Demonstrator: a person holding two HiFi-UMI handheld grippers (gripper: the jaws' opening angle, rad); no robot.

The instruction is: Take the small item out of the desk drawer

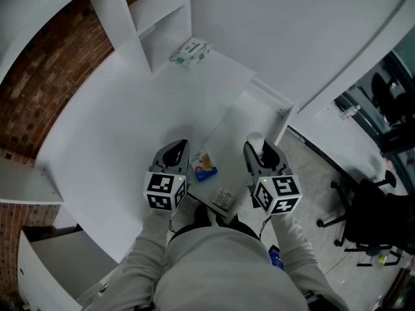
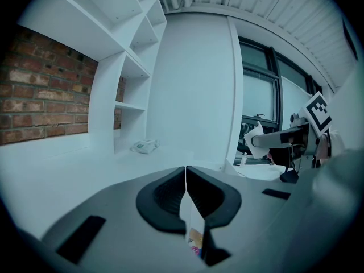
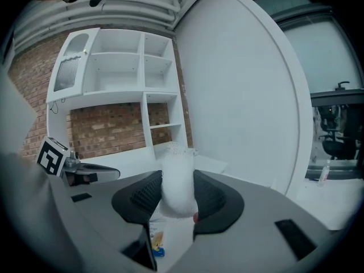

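Note:
The white desk drawer [image 1: 237, 129] stands pulled out in front of me. My right gripper [image 1: 259, 147] hangs above its right side, shut on a small item in white foam netting [image 1: 255, 140]; in the right gripper view the item [image 3: 177, 183] stands upright between the pads of that gripper [image 3: 177, 197]. My left gripper [image 1: 176, 150] hovers over the drawer's left edge, jaws shut with nothing between them, pads meeting in its own view [image 2: 186, 179]. A small colourful packet [image 1: 205, 168] and a printed card [image 1: 224, 199] lie in the drawer.
A pack of tissues [image 1: 191, 52] lies on the white desk [image 1: 110, 141] by the white shelf unit [image 1: 152, 18]. A brick wall [image 1: 39, 76] runs along the left. A black office chair [image 1: 373, 206] stands on the floor to the right.

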